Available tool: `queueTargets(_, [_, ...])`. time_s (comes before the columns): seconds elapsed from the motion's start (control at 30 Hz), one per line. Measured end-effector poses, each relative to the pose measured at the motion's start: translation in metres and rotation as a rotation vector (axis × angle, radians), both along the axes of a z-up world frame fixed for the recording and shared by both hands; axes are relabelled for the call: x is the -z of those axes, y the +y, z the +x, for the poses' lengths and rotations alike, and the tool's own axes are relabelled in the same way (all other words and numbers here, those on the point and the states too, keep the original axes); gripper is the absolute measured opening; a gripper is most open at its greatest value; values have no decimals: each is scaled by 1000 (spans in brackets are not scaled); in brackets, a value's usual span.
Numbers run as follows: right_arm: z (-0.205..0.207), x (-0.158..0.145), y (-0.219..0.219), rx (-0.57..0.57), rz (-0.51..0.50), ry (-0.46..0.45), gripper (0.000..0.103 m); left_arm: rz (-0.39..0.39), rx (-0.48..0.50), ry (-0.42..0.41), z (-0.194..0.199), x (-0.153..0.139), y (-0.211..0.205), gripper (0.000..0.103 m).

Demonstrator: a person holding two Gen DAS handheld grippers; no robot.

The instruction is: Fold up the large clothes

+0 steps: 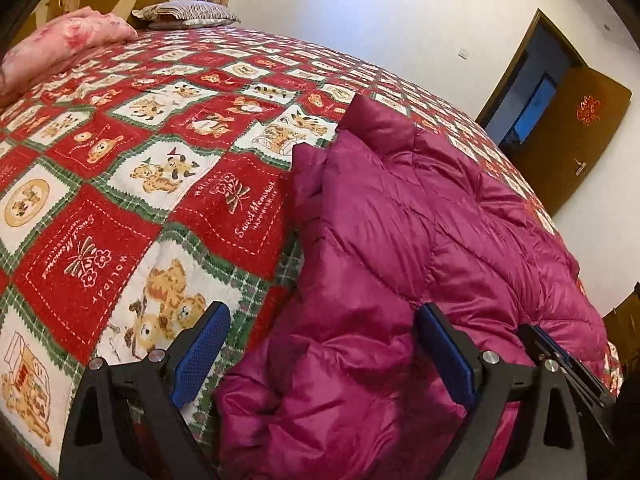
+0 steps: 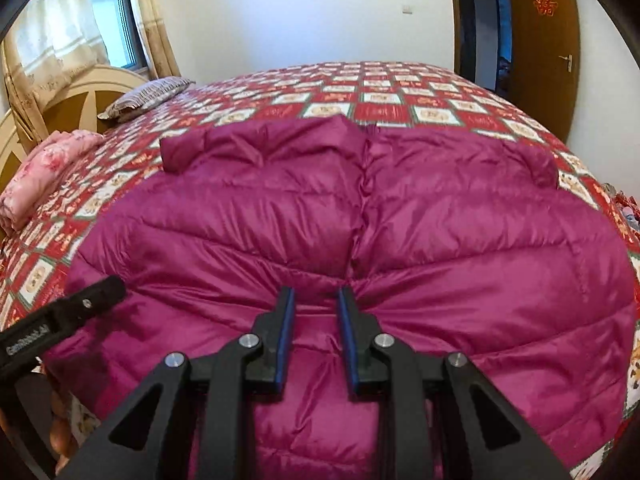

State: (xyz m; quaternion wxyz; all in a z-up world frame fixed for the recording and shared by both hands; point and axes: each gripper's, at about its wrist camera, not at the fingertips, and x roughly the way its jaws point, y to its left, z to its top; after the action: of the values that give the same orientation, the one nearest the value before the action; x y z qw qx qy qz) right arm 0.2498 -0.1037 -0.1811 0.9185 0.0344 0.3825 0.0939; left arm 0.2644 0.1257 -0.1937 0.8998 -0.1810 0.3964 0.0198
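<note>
Your right gripper (image 2: 314, 300) has its fingers narrowed on a gathered pinch of the magenta puffer jacket (image 2: 360, 216), spread ahead on the bed (image 2: 384, 92); your left gripper (image 1: 324, 320) gapes wide, empty, straddling its edge, so close there before lifting

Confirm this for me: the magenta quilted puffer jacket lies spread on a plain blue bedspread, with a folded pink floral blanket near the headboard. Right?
Not quite. The magenta quilted puffer jacket lies on a red, white and green patchwork bedspread printed with teddy bears, not a plain blue one; the left wrist view shows it best. The folded pink floral blanket near the headboard is right.
</note>
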Motion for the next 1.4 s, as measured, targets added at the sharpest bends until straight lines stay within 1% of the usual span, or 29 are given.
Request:
queueTargets(0.07, [1,2,1,-2,-2,6,25,0,9,0,-1,0,-2,95])
queueTargets(0.23, [0,6,-2,0,21,-3,25,-130,72,-48,-6,0,-3,95])
queueTargets(0.27, [-1,6,-3,1,25,-2,25,-167,82,-59,-5,-1,-3,88])
queueTargets(0.3, [0,5,-3,1,28,0,25,-203,92,-68,-4,-3,-4,79])
queueTargets(0.33, [0,5,-4,2,37,4,25,-220,103,-70,-2,-5,-4,58])
queueTargets(0.37, [1,5,-6,2,49,9,25,-228,115,-70,0,-8,-7,51])
queueTargets(0.4, [1,5,-8,1,60,14,25,-223,125,-74,0,-12,-10,48])
queueTargets(0.47, [1,6,-12,1,87,22,25,-200,149,-99,1,-24,-16,34])
queueTargets(0.53, [2,7,-14,0,113,25,25,-209,176,-131,0,-37,-20,30])
queueTargets(0.63, [3,9,-21,3,177,39,25,-215,227,-187,-2,-60,-30,26])
queueTargets(0.77, [5,12,-32,3,281,68,25,-157,315,-242,-6,-90,-61,24])
queueTargets(0.87, [7,14,-40,-3,351,91,21,-108,372,-271,-12,-102,-85,23])
queueTargets(0.93, [9,12,-43,-21,366,111,20,-66,415,-288,-15,-107,-103,23])
queueTargets(0.97, [10,10,-45,-30,370,122,20,-45,443,-296,-16,-110,-113,23])
queueTargets(1.03, [9,4,-55,-42,420,139,20,-9,493,-309,-17,-115,-130,23])
queueTargets(1.1, [2,-6,-77,-26,493,117,21,25,527,-316,-18,-119,-144,23])
queueTargets(1.13, [-4,-11,-89,-8,507,99,21,39,543,-317,-16,-120,-151,23])
queueTargets(1.2, [-13,-20,-111,22,518,69,23,57,585,-308,-13,-119,-167,23])
queueTargets(1.27, [-26,-30,-141,75,512,37,24,76,622,-301,-13,-115,-183,23])
queueTargets(1.4, [-49,-36,-188,194,456,-8,25,131,710,-281,-16,-100,-221,23])
